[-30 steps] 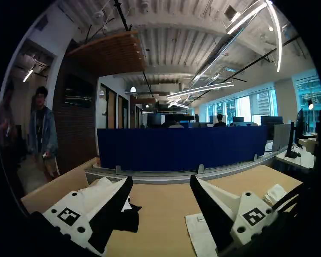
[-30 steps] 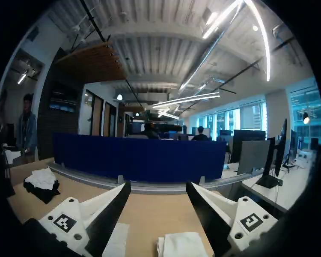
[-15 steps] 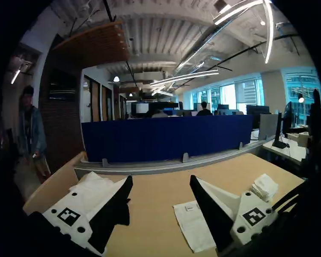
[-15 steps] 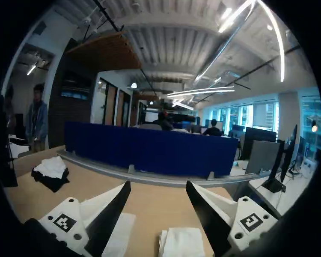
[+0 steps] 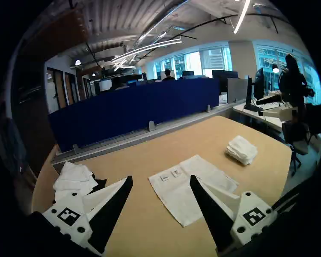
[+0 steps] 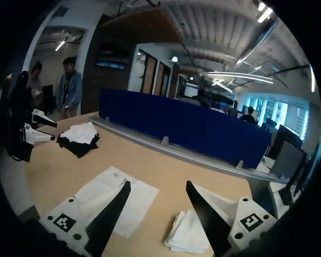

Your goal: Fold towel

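In the left gripper view, one wooden table [image 5: 194,137] carried one flat white towel [image 5: 190,188] at six o'clock bearing two small tags [image 5: 164,177]. On it too were one folded towel stack [image 5: 242,150] at three o'clock and one heap of white cloth [image 5: 75,177] at eight o'clock, on one dark cloth [image 6: 77,147]. There were two grippers, the left gripper [image 5: 159,177] and the right gripper [image 6: 157,183], each with two fingers, and in the right gripper view two people [image 6: 70,88] stood at ten o'clock.
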Motion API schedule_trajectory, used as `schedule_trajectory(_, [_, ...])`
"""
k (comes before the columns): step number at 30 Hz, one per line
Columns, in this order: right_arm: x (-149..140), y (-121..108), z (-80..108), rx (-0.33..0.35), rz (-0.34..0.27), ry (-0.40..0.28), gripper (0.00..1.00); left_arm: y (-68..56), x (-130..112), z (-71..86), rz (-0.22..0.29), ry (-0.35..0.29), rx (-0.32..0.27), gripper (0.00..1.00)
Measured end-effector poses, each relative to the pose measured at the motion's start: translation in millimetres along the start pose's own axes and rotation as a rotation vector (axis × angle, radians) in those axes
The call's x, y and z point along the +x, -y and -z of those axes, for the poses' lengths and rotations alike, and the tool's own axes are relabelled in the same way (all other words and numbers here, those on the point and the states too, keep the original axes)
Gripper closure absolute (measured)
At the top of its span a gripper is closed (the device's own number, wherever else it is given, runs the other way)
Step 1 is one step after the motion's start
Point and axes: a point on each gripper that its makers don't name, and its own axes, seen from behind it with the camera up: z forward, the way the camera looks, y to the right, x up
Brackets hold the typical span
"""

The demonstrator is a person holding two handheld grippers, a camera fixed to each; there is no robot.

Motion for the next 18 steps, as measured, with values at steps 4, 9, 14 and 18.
schedule_trajectory(4, [-5, 5, 0.4, 0.029, 0.014, 0.012, 0.0, -9.3, -8, -2.9, -0.033, 0.033, -0.02, 0.0])
schedule_trajectory(9, [-16, 11, -0.9, 0.057, 0.023, 0.029, 0.0, -16.6, -15, -5.5, -0.051, 0.055, -0.027, 0.01])
schedule_trajectory(14, [-33, 19, -3.9, 0.083, 0.035, 0.052, 0.0, -25.8, -25, -8.2, -0.069, 0.075, -0.03, 0.01])
schedule_trajectory(18, [-47, 24, -5.6, 0.097, 0.038, 0.067, 0.0, -36.8, -35, -13.6, -0.077, 0.091, -0.041, 0.01])
